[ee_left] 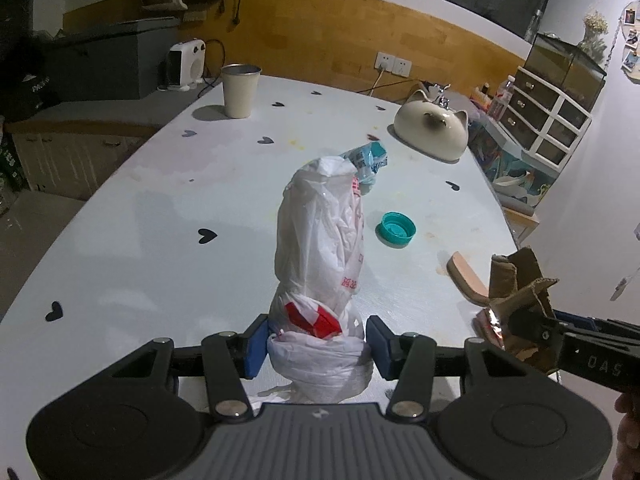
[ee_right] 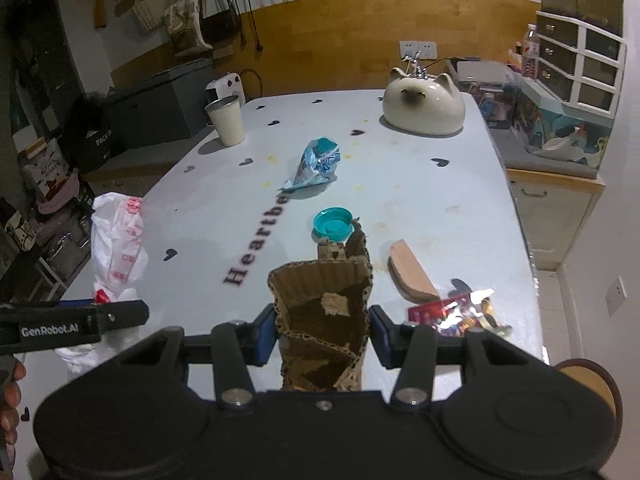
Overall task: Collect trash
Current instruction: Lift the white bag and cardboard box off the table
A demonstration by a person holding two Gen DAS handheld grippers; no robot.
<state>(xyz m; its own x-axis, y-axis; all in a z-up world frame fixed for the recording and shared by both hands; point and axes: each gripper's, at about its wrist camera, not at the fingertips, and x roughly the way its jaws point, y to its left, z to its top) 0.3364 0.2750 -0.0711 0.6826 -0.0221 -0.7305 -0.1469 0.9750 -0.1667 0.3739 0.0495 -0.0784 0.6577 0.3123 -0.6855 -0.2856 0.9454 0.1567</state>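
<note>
My left gripper [ee_left: 317,346] is shut on a crumpled white plastic bag [ee_left: 320,240] with red print, held up above the pale table [ee_left: 140,208]. The same bag [ee_right: 118,240] shows at the left of the right wrist view. My right gripper [ee_right: 322,334] is shut on a torn piece of brown corrugated cardboard [ee_right: 324,300], which also appears at the right of the left wrist view as cardboard [ee_left: 520,280]. On the table lie a teal bottle cap [ee_right: 333,224], a blue crumpled wrapper [ee_right: 316,164], a tan wedge-shaped piece [ee_right: 412,274] and a shiny red wrapper [ee_right: 460,314].
A white cup [ee_right: 226,120] stands at the table's far left and a cat-shaped ceramic bowl [ee_right: 424,106] at the far right. A drawer unit [ee_right: 580,56] and low shelf lie beyond the right edge. A hand [ee_right: 10,400] shows at the lower left.
</note>
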